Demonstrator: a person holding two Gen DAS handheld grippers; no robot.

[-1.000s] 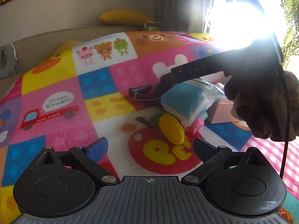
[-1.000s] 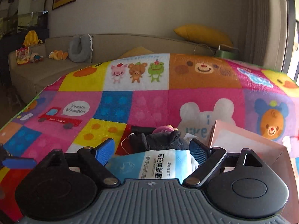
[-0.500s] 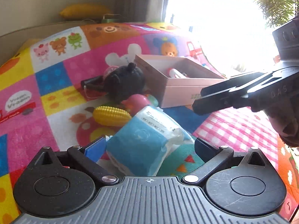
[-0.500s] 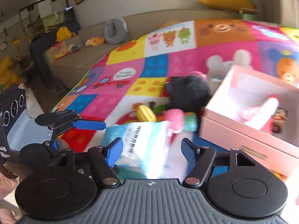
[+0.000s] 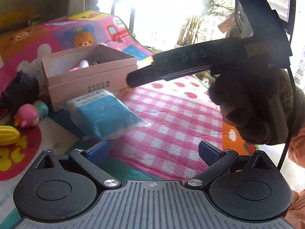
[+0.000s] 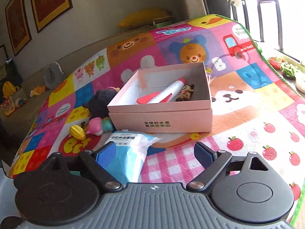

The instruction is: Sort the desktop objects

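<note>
A blue and white tissue pack (image 6: 129,148) lies on the play mat in front of the open pink box (image 6: 162,112). My right gripper (image 6: 155,153) hovers just over the pack's near end. Its jaws are opening, the left finger is by the pack and the pads do not press on it. In the box lie a white and red rocket-like toy (image 6: 164,93) and a small figurine (image 6: 185,93). My left gripper (image 5: 152,152) stands open and empty over pink checked cloth, near the tissue pack (image 5: 106,112). The right gripper (image 5: 133,79), held by a hand, reaches in from the right above the pink box (image 5: 89,72).
Left of the box lie a black plush (image 6: 99,103), a pink toy (image 6: 95,127) and a yellow corn toy (image 6: 77,131). The colourful mat (image 6: 247,114) ends in a green edge at the right. A sofa with a yellow cushion (image 6: 144,17) stands behind.
Both views have swung right toward the box and the window. The tissue pack, earlier between the right gripper's fingers, now lies on the mat before the box, and those jaws stand wider.
</note>
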